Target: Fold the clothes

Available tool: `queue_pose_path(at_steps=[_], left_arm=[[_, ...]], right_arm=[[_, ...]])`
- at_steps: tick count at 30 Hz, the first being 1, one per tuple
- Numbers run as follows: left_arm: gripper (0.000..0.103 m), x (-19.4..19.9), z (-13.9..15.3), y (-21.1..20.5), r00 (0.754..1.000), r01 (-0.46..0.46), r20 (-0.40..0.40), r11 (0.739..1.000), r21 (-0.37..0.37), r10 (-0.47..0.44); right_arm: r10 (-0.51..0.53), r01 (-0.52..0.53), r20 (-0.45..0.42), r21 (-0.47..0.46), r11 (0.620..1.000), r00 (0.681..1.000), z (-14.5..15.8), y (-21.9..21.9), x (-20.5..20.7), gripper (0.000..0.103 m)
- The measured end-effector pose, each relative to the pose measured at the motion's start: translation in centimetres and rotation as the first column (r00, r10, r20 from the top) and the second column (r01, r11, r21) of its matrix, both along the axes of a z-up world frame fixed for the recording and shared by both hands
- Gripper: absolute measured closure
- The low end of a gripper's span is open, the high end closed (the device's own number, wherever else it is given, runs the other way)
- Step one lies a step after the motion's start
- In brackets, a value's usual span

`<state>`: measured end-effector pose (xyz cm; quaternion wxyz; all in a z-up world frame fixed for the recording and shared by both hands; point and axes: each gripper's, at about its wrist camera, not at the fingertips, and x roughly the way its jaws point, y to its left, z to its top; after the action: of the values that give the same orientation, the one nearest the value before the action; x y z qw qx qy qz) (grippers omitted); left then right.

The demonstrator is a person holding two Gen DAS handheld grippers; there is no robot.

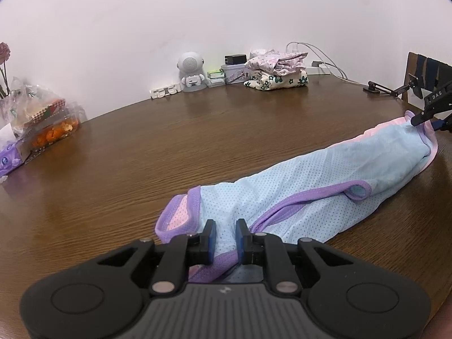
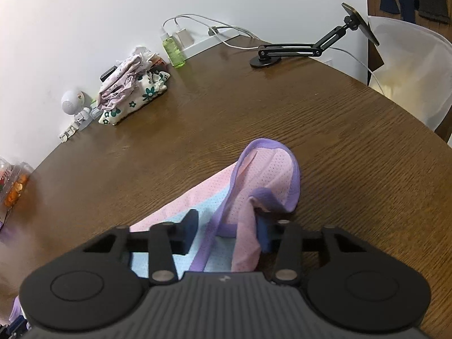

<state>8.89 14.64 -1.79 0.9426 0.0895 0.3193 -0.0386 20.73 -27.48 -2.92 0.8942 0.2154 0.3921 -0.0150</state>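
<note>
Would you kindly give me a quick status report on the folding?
Left gripper part open, fabric between fingers, grip unclear. Right gripper open over the other end. Mesh garment stretched long on table, unfolded. Folded clothes pile far back, path unobstructed.

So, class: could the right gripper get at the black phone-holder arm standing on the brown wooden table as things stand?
Probably yes. Bare brown wooden table lies between the right gripper and the black phone-holder arm. But the gripper's fingers straddle the pink and blue mesh garment, so it must clear that first.
</note>
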Motion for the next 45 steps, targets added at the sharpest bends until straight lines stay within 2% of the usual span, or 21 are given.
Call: queue_pose_path(at_steps=[1, 4, 7, 11, 18, 24, 26, 29, 31, 32, 35, 39, 44, 45], left_arm=[[0.089, 0.0, 0.0, 0.0, 1.000, 0.001, 0.000, 1.000, 0.000, -0.001], [0.089, 0.0, 0.0, 0.1, 1.000, 0.002, 0.000, 1.000, -0.001, -0.002], [0.089, 0.0, 0.0, 0.1, 1.000, 0.000, 0.000, 1.000, -0.004, 0.000], [0.089, 0.2, 0.0, 0.1, 1.000, -0.004, -0.002, 1.000, -0.011, 0.004], [0.089, 1.0, 0.1, -1.7, 1.000, 0.012, -0.016, 0.999, -0.032, -0.013], [0.086, 1.7, 0.0, -4.8, 0.994, 0.100, -0.022, 0.990, -0.097, -0.103], [0.085, 2.2, -0.1, -5.5, 0.993, 0.113, -0.026, 0.985, -0.127, -0.117], [0.084, 2.9, -0.1, -6.2, 0.991, 0.124, -0.033, 0.976, -0.181, -0.132], [0.081, 3.1, 0.0, -6.0, 0.990, 0.122, -0.042, 0.965, -0.230, -0.136], [0.077, 3.1, 0.1, -5.7, 0.990, 0.121, -0.046, 0.958, -0.261, -0.137], [0.062, 1.2, 1.1, -4.1, 0.992, 0.111, -0.016, 0.939, -0.327, -0.122], [0.062, -1.9, 2.3, -1.9, 0.997, 0.074, 0.022, 0.937, -0.341, -0.070], [0.062, -3.3, 1.9, 0.5, 1.000, 0.014, -0.009, 0.945, -0.328, -0.018], [0.062, -3.2, 1.7, 0.7, 1.000, 0.006, -0.013, 0.943, -0.333, -0.011]], right_arm=[[-0.002, 0.002, -0.005, 0.000, 1.000, 1.000, 0.0, 0.0, 0.1, 0.074], [0.005, -0.005, -0.016, 0.011, 1.000, 1.000, -0.2, 0.1, 0.3, 0.090], [0.005, -0.005, -0.002, 0.020, 1.000, 1.000, -0.2, 0.1, 0.2, 0.095], [0.016, -0.017, 0.041, 0.010, 1.000, 0.999, 0.6, -0.1, -0.4, 0.096], [0.068, -0.050, 0.167, -0.110, 0.993, 0.984, 4.5, 1.1, -1.3, 0.096], [0.108, -0.038, 0.214, -0.308, 0.951, 0.971, 7.1, 1.3, -0.5, 0.096], [0.174, -0.081, 0.240, -0.353, 0.932, 0.955, 8.5, 2.6, -0.9, 0.096], [0.336, -0.200, 0.280, -0.419, 0.886, 0.899, 10.8, 6.4, -2.4, 0.096], [0.463, -0.302, 0.273, -0.472, 0.828, 0.843, 11.4, 10.1, -3.4, 0.096], [0.522, -0.349, 0.265, -0.497, 0.794, 0.811, 11.7, 11.9, -3.8, 0.096], [0.606, -0.421, 0.224, -0.540, 0.729, 0.763, 9.6, 14.9, -5.0, 0.096], [0.707, -0.508, 0.161, -0.589, 0.629, 0.688, 6.7, 18.9, -6.6, 0.096], [0.812, -0.600, 0.075, -0.635, 0.487, 0.579, 3.2, 23.8, -8.5, 0.096], [0.819, -0.615, 0.072, -0.623, 0.483, 0.570, 3.2, 23.7, -8.6, 0.095]])
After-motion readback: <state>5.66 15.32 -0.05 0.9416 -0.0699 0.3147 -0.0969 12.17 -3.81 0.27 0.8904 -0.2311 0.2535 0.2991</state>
